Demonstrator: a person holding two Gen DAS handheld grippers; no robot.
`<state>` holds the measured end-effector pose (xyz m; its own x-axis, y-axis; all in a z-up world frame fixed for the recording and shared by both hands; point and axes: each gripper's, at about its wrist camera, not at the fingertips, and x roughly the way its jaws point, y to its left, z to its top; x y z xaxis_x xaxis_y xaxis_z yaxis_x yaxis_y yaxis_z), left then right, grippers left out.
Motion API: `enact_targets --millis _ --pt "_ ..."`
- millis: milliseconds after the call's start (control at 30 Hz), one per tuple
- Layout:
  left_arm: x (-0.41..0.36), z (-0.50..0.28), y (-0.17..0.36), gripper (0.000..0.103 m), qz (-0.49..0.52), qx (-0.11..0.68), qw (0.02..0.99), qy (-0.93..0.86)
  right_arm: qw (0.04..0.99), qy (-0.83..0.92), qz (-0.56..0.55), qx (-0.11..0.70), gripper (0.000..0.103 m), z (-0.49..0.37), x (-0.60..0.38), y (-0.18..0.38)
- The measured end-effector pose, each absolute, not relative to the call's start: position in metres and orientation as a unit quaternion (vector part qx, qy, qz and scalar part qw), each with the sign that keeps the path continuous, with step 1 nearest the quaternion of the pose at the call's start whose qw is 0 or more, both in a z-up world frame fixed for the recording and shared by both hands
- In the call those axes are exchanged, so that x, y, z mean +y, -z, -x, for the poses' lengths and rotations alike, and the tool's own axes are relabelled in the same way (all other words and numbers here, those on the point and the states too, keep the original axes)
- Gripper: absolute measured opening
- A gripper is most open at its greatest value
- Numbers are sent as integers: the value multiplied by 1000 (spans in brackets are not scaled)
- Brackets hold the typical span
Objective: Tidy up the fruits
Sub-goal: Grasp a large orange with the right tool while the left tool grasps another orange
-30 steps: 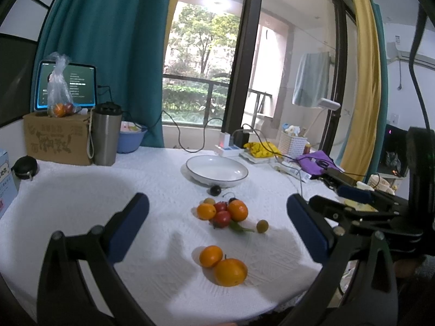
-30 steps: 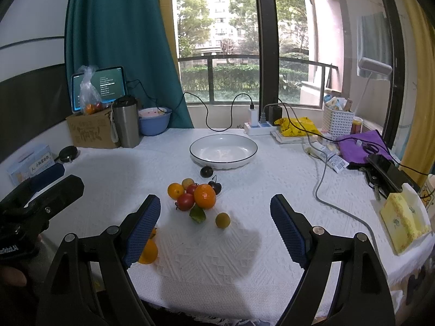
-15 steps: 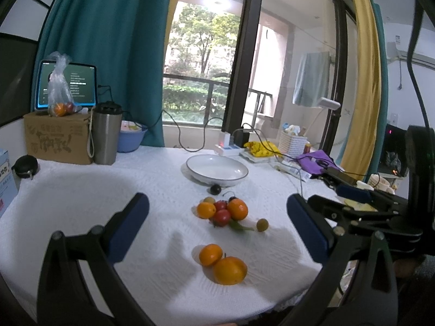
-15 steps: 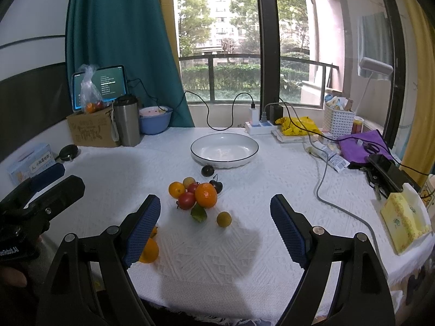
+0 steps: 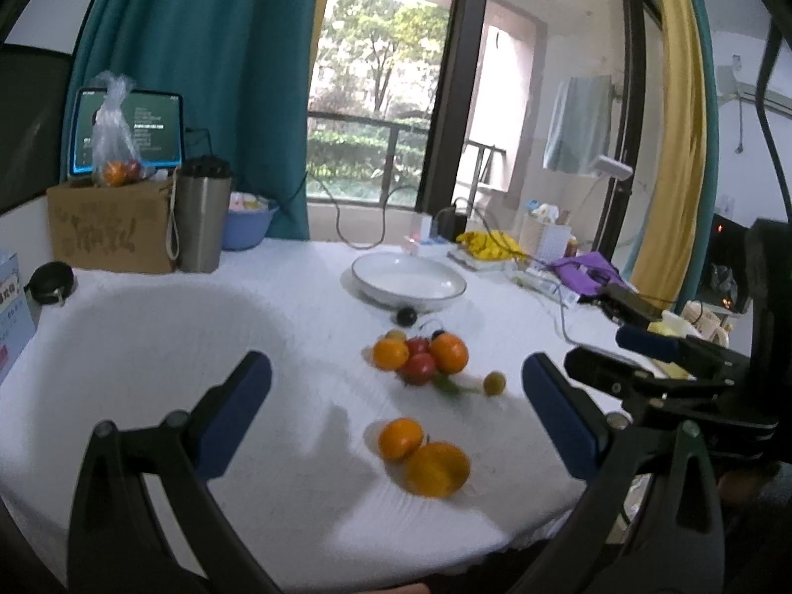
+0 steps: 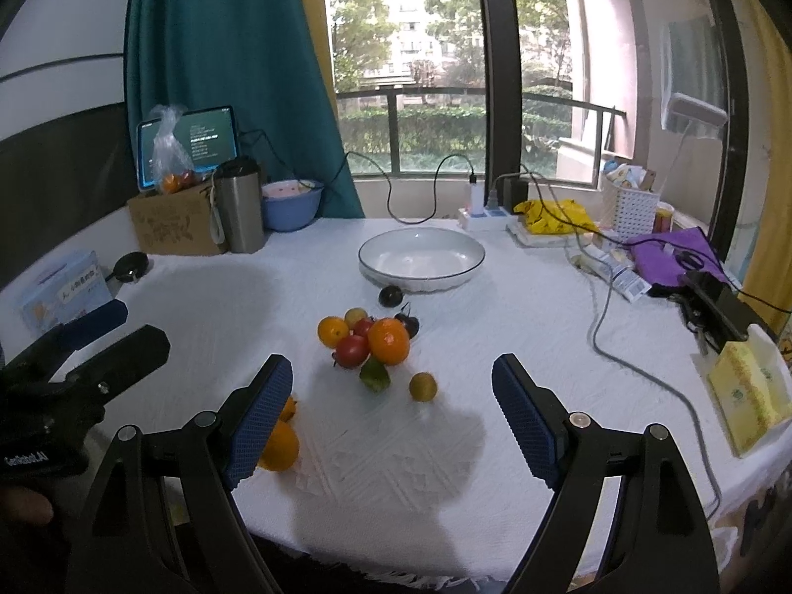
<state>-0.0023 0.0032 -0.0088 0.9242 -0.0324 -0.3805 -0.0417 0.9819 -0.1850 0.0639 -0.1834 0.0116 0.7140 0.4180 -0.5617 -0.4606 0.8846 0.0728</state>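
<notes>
A heap of fruit (image 6: 366, 341) lies mid-table: two oranges, red tomatoes, dark cherries, a green leaf. A small yellow-green fruit (image 6: 422, 386) rests apart to its right. Two more oranges (image 5: 420, 455) sit near the front edge. Behind the heap stands an empty white plate (image 6: 421, 257), with a dark plum (image 6: 390, 295) at its rim. My left gripper (image 5: 396, 416) hangs open above the front oranges. My right gripper (image 6: 393, 416) is open too, near the front edge, with nothing between its fingers.
A steel tumbler (image 6: 240, 210), a cardboard box (image 6: 175, 225) with a bag of fruit, a tablet and a blue bowl (image 6: 291, 204) stand at the back left. Cables, a power strip (image 6: 482, 215), a white basket, purple cloth and a yellow tissue pack (image 6: 747, 396) crowd the right side.
Both grippers have drifted slightly; the left wrist view is now a little blurred from motion. Fruit and plate have not moved, and both grippers stay open.
</notes>
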Motion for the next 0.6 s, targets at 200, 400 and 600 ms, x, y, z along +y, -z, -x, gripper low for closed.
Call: enact_targets --millis 200,400,600 --pt "16 2 25 102 103 221 970 -12 915 -250 47 312 85 -66 -171 -2" --pt "31 2 42 102 113 249 962 -22 896 -268 52 350 85 -71 -152 17" --pt "44 2 59 102 124 272 954 -30 871 -302 59 383 85 -72 -134 35"
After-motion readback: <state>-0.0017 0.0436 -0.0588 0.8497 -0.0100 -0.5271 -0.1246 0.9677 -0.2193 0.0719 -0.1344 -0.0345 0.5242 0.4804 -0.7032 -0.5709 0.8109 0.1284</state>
